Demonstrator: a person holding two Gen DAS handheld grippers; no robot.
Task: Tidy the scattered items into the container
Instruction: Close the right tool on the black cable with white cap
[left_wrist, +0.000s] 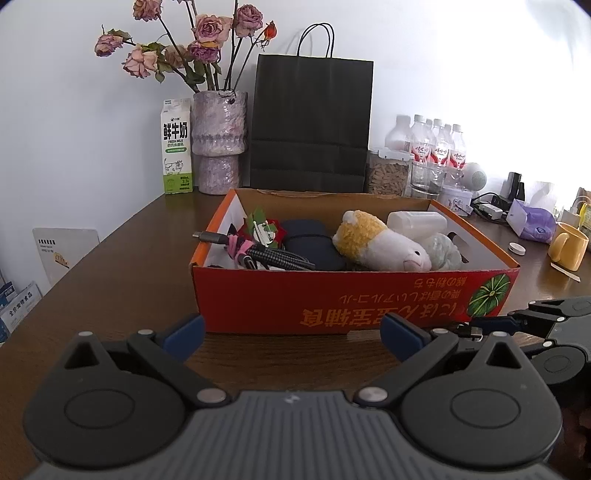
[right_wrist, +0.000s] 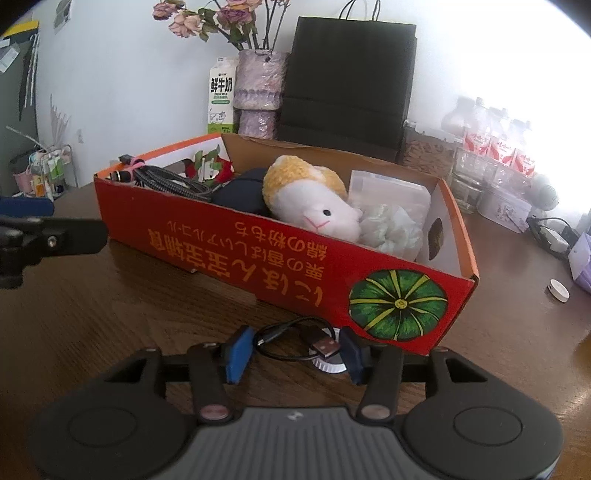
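Observation:
A red cardboard box (left_wrist: 332, 295) (right_wrist: 258, 258) stands on the wooden table. It holds a yellow and white plush toy (left_wrist: 376, 243) (right_wrist: 314, 199), braided cables (left_wrist: 273, 256) (right_wrist: 166, 181), a dark pouch (left_wrist: 306, 243), a clear plastic case (left_wrist: 417, 221) and a pale cloth (right_wrist: 391, 225). A short black USB cable (right_wrist: 291, 339) and a white ribbed cap (right_wrist: 328, 363) lie on the table in front of the box. My right gripper (right_wrist: 295, 350) is open, its blue pads on either side of the cable. My left gripper (left_wrist: 291, 332) is open and empty, before the box.
Behind the box stand a milk carton (left_wrist: 176, 147), a vase of dried roses (left_wrist: 219, 140), a black paper bag (left_wrist: 310, 122), a jar (left_wrist: 388, 173) and water bottles (left_wrist: 436, 144). A yellow mug (left_wrist: 569, 245) and a small white disc (right_wrist: 558, 290) sit at the right.

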